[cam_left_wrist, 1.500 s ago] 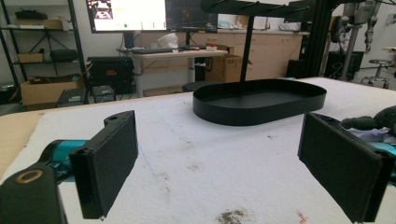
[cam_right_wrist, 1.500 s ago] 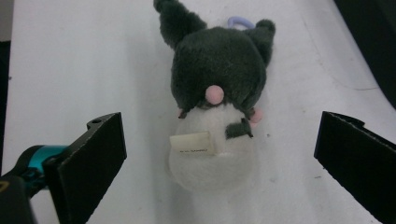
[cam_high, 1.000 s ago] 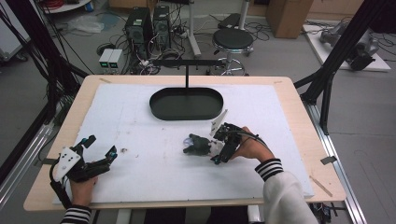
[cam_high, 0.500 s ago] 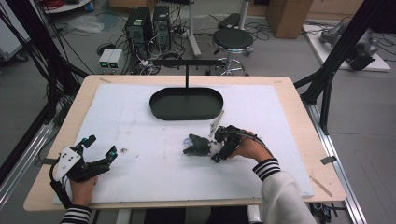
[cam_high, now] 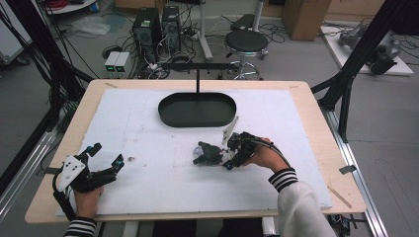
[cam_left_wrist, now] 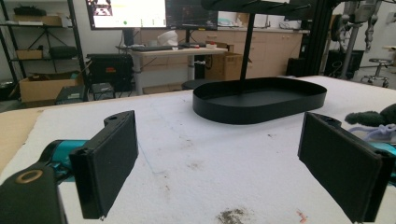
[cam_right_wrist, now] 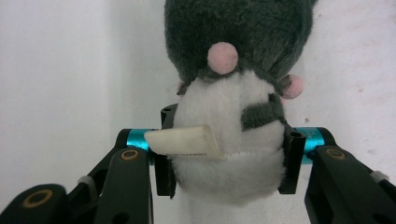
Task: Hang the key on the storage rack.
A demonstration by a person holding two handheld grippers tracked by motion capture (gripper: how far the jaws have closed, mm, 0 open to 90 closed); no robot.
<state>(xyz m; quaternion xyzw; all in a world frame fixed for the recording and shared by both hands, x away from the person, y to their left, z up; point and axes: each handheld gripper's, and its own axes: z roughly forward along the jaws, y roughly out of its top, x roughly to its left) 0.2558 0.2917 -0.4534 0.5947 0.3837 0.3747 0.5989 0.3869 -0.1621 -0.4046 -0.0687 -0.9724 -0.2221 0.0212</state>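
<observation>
in the middle of the high view, a grey and white plush mouse (cam_high: 208, 154) on the white mat (cam_high: 148, 128), squeezed in the right gripper (cam_high: 225, 157), jaws just closed on its soft belly, likely to lift it toward the black oval tray (cam_high: 196, 109) above. at lower left, left gripper (cam_high: 106, 163) spread apart, holding nothing, waiting.

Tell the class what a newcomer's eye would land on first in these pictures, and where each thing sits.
First comes the plush toy, dark grey and white with pink spots, lying on the white mat right of centre; the right gripper has just closed its jaws on the toy's white body. Next is the black oval tray at the table's far middle. The left gripper rests open near the front left corner.
</observation>
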